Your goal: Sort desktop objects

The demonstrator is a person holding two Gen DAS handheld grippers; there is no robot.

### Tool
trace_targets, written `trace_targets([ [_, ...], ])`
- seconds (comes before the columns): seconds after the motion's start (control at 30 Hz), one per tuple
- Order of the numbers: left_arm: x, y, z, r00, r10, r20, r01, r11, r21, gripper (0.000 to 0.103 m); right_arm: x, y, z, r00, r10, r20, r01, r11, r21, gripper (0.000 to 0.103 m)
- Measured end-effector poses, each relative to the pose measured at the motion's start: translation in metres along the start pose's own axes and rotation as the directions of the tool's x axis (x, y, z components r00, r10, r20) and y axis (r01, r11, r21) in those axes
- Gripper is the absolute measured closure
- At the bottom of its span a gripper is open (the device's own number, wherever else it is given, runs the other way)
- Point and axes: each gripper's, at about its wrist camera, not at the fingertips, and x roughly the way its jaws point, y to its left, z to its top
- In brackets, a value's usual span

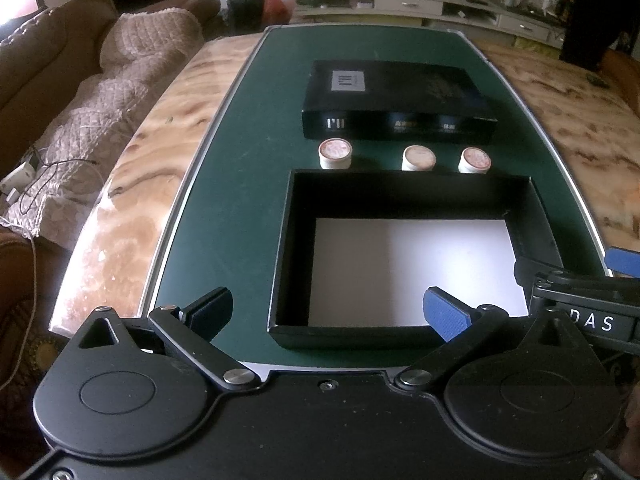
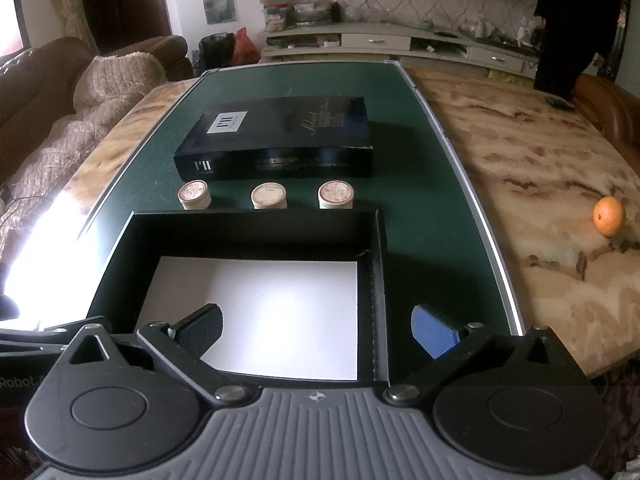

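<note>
An open black box [image 1: 400,190] [image 2: 248,228] with a white bottom sits on the green mat [image 1: 240,184] [image 2: 424,248]. Three small white round jars [image 1: 335,153] [image 1: 418,158] [image 1: 474,160] stand in a row just behind it; they also show in the right wrist view [image 2: 194,195] [image 2: 269,196] [image 2: 336,195]. A closed black box lid [image 1: 396,100] [image 2: 280,140] lies behind the jars. My left gripper [image 1: 328,312] is open and empty over the box's near left corner. My right gripper [image 2: 318,330] is open and empty over the box's near right side.
The mat lies on a marble table [image 1: 132,184] [image 2: 540,184]. An orange [image 2: 609,216] sits on the table at the right. A brown sofa with a quilted cover [image 1: 100,92] stands left. A TV cabinet [image 2: 400,44] stands behind.
</note>
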Motion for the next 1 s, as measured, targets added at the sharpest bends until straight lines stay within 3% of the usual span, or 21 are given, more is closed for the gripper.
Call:
trace_targets([
  [0.57, 0.009, 0.021, 0.010, 1.000, -0.019, -0.023, 0.017, 0.998, -0.054, 0.000, 0.003, -0.007, 0.009, 1.000, 0.030, -0.003, -0.030, 1.000, 0.003, 0.000],
  [1.0, 0.022, 0.008, 0.063, 0.999, -0.029, 0.042, 0.029, 0.999, -0.018, 0.000, 0.025, -0.020, 0.061, 0.999, 0.038, 0.034, -0.039, 0.999, 0.020, 0.000],
])
